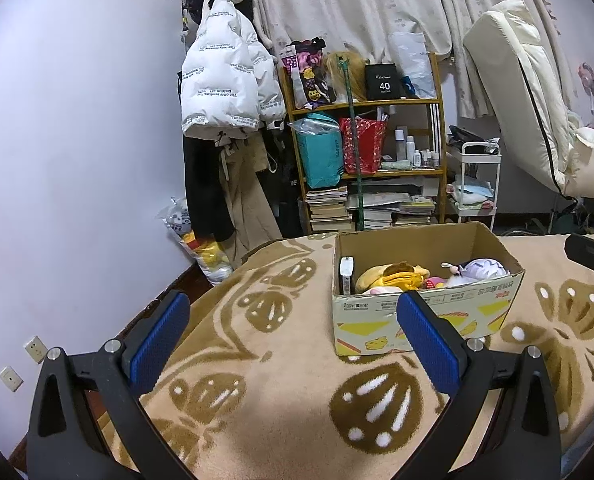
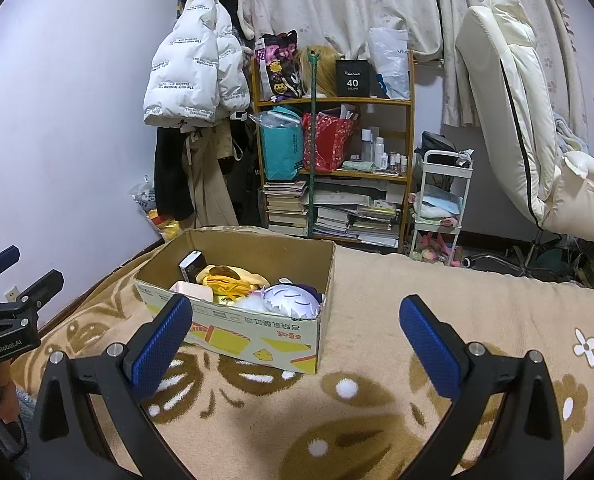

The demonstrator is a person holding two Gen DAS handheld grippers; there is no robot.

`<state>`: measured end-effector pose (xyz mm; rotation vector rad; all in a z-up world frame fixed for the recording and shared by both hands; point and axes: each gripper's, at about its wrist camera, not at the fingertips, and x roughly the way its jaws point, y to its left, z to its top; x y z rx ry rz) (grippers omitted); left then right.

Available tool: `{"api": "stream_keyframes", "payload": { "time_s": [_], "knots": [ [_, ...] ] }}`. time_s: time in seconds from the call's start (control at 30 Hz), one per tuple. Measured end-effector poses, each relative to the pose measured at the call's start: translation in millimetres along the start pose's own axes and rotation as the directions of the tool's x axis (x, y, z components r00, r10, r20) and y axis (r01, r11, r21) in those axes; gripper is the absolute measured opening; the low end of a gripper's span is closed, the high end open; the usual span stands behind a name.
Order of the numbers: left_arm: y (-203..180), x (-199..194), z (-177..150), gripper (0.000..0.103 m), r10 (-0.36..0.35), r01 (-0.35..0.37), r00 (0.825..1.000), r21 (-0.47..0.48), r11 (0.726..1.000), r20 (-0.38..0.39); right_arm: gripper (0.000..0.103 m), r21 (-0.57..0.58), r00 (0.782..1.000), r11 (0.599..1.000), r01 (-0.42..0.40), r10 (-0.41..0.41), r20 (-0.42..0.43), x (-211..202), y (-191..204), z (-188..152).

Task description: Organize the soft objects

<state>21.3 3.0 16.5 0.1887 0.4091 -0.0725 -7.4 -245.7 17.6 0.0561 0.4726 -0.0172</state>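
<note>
Two tools spread wide and empty, left tool [image 1: 293, 332], right tool [image 2: 293, 336], above the blanket [image 1: 281, 420], near the cardboard box [image 1: 425, 316].

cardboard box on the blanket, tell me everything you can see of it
The cardboard box is brown and open-topped, with yellow and red printing on its front. It stands upright on the patterned tan blanket. Inside lie a yellow plush, a pale purple plush and a small dark box. Neither claw touches it.
</note>
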Motion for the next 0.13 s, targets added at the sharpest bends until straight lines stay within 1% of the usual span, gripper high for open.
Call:
{"api": "stream_keyframes", "payload": {
  "time_s": [0.13],
  "knots": [
    [-1.8, 1.9, -0.1, 0.102, -0.007, 0.007, 1.0, 0.0, 1.0, -0.003, 0.103, 0.0, 1.0, 1.0, 0.002, -0.002, 0.0, 0.4, -0.2, 0.0]
  ]
}}
